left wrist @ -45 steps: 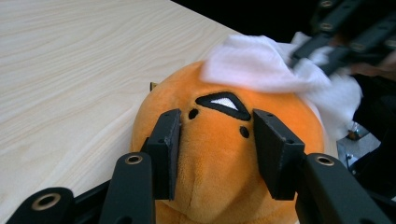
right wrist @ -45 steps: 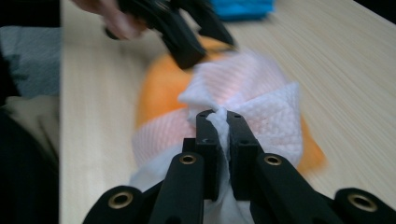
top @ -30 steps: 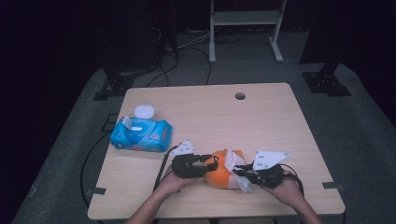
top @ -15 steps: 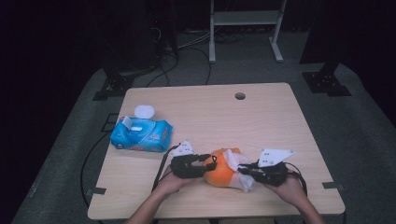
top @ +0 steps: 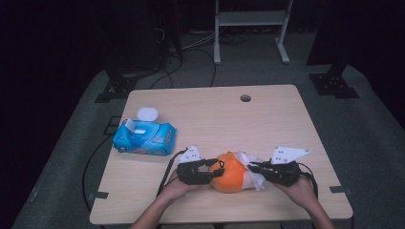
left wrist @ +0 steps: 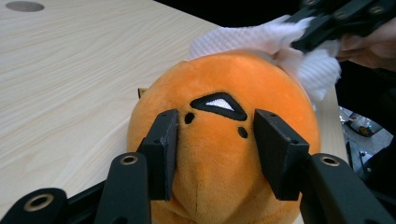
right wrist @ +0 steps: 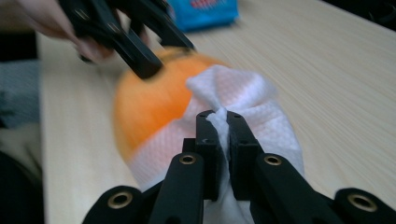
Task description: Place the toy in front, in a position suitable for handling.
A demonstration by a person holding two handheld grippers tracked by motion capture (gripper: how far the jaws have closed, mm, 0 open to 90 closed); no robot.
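Nearest to us, at the front edge of the table (top: 286, 109), sits the orange plush toy (top: 230, 172), and we place everything else by it. Our left gripper (top: 216, 168) comes at the toy from its left side; its jaws stand about half open and press into the soft orange fabric on either side of the stitched face (left wrist: 219, 103), so the toy is held between them. The jaws have just been opening a little, with the toy between the pads (left wrist: 164, 149). Our right gripper (top: 254, 167) sits on the toy's right side, jaws pinched tight on a bunched fold of the white cloth (right wrist: 243, 100) (a waffle-textured wipe), which drapes over the toy's right flank and touches it.

Farther back and to the left of the toy, well apart from it, lies the blue wipes pack (top: 144, 137) with its white lid (top: 147, 113) flipped open. Beyond the toy, near the far edge, there is a small round hole (top: 245, 98) in the tabletop.

Between the toy and that far edge the wood is bare, and to the toy's right the surface runs bare to the table's side edge.
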